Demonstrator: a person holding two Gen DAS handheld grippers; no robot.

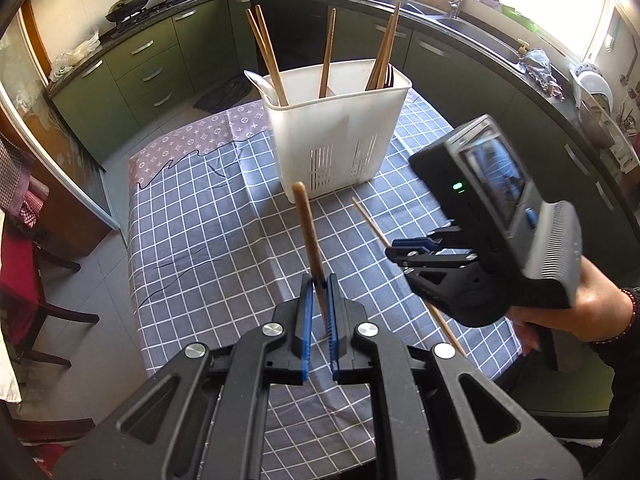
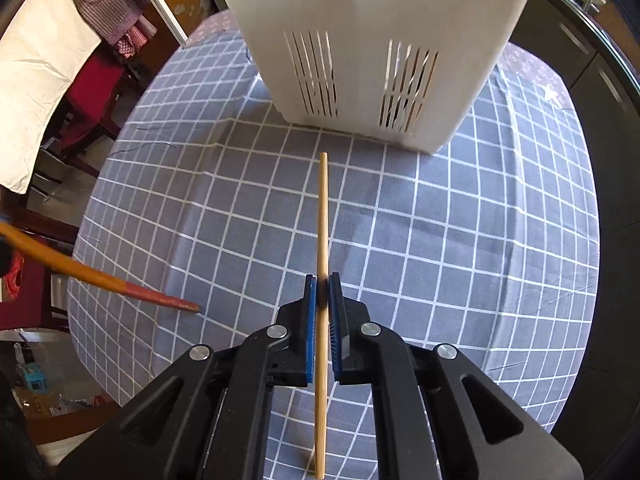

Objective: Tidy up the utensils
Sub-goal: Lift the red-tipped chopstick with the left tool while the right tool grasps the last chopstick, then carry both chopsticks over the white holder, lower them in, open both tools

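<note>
A white slotted utensil holder [image 1: 336, 128] stands on the checked tablecloth and holds several wooden chopsticks and a spoon. My left gripper [image 1: 319, 284] is shut on a brown wooden utensil handle [image 1: 306, 224] that points up toward the holder. My right gripper [image 2: 323, 284] is shut on a light bamboo chopstick [image 2: 322, 216] pointing at the holder [image 2: 380, 40], low over the cloth. The right gripper [image 1: 404, 254] also shows in the left wrist view, to the right of my left one. The left-held utensil [image 2: 120, 284] shows at the left in the right wrist view.
The table [image 1: 192, 240] with the grey checked cloth sits in a kitchen with green cabinets [image 1: 152, 68] behind it. A dark red chair [image 1: 24, 280] stands at the left. A counter with a sink [image 1: 472, 28] runs along the right.
</note>
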